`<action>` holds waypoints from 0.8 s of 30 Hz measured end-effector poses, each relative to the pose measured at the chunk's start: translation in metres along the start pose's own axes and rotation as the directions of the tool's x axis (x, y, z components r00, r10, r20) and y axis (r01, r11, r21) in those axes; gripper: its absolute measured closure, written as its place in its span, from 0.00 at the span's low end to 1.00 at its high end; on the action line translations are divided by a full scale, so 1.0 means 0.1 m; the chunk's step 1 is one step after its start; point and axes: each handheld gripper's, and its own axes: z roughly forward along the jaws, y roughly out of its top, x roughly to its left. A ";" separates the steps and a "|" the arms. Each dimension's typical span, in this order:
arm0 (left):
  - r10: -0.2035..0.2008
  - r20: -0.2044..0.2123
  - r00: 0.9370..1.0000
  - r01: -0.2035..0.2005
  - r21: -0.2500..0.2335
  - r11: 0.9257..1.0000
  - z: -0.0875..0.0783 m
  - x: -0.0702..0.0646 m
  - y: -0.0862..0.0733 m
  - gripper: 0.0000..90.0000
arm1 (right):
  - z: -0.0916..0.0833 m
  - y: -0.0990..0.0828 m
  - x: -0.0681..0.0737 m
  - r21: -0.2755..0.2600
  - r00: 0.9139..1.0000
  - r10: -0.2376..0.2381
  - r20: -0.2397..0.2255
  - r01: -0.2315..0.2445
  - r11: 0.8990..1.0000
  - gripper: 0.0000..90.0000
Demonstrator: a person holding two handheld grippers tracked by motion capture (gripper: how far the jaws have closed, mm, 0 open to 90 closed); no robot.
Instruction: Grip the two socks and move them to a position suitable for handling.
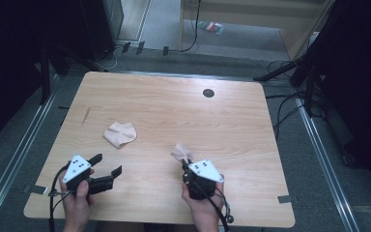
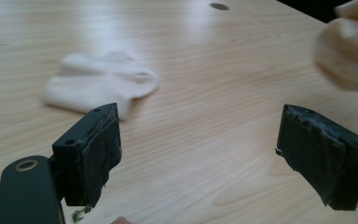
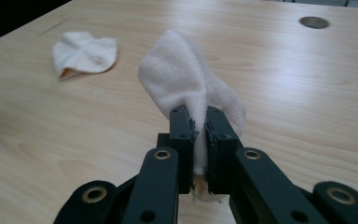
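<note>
1. Far left, high view: left gripper [image 1: 107, 164] near the front-left corner of the wooden table [image 1: 251, 125], held in the left hand [image 1: 76, 205], grey three-cornered plate on top, cable trailing back.
2. Jaws wide apart, nothing between them; in the left gripper view [image 2: 198, 149] only bare tabletop in the gap.
3. Just beyond and a bit right of it: flat sock [image 1: 120, 134], pale cream, lying crumpled on the table, well apart from both grippers. Blurred in the left gripper view [image 2: 98, 84], past the left jaw; seen far left in the right gripper view [image 3: 85, 53].
4. Centre-right: held sock [image 1: 181, 153], same pale cream, pinched in the right gripper [image 1: 187, 166]. Bunched, sticking up and forward from the jaws; cannot tell whether lifted off the table.
5. Right gripper view [image 3: 199, 123]: jaws nearly together, clamped on a fold of the held sock [image 3: 186, 79], fabric squeezed between the pads, a bit hanging below them.
6. Held sock also at the top-right edge of the left gripper view [image 2: 347, 46].
7. Right hand [image 1: 203, 208] at the front edge, grey plate on top of the gripper, cable looping down right.
8. Farther back, right of centre: dark round hole [image 1: 208, 93] in the tabletop.
</note>
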 end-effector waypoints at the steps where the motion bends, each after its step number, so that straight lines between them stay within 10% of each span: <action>1: 0.000 0.000 1.000 0.000 0.000 1.000 0.00 0.00 0.00 0.16 | 0.00 0.00 0.00 0.000 1.000 0.000 0.000 0.000 1.000 0.94; 9: 0.018 0.111 0.994 -0.020 0.014 1.000 0.11 -0.33 -0.02 0.16 | 0.14 -0.24 0.39 0.054 0.999 -0.036 -0.030 0.038 0.998 0.93; 11: 0.019 0.130 0.991 -0.022 0.022 1.000 0.13 -0.38 -0.03 0.16 | 0.16 -0.28 0.44 0.067 0.996 -0.013 -0.089 0.019 0.998 0.83; 12: 0.021 0.134 0.991 -0.025 0.027 0.999 0.15 -0.41 -0.05 0.16 | 0.17 -0.28 0.46 0.072 0.990 -0.010 -0.144 0.020 0.997 0.61; 19: 0.004 0.149 0.989 -0.010 0.042 0.999 0.18 -0.42 -0.09 0.16 | 0.04 -0.13 0.16 -0.028 0.985 0.074 -0.156 -0.079 0.996 0.59; 24: -0.003 0.158 0.987 -0.005 0.048 0.999 0.20 -0.41 -0.10 0.16 | 0.17 -0.18 0.12 0.041 0.981 -0.017 -0.194 0.025 0.999 0.72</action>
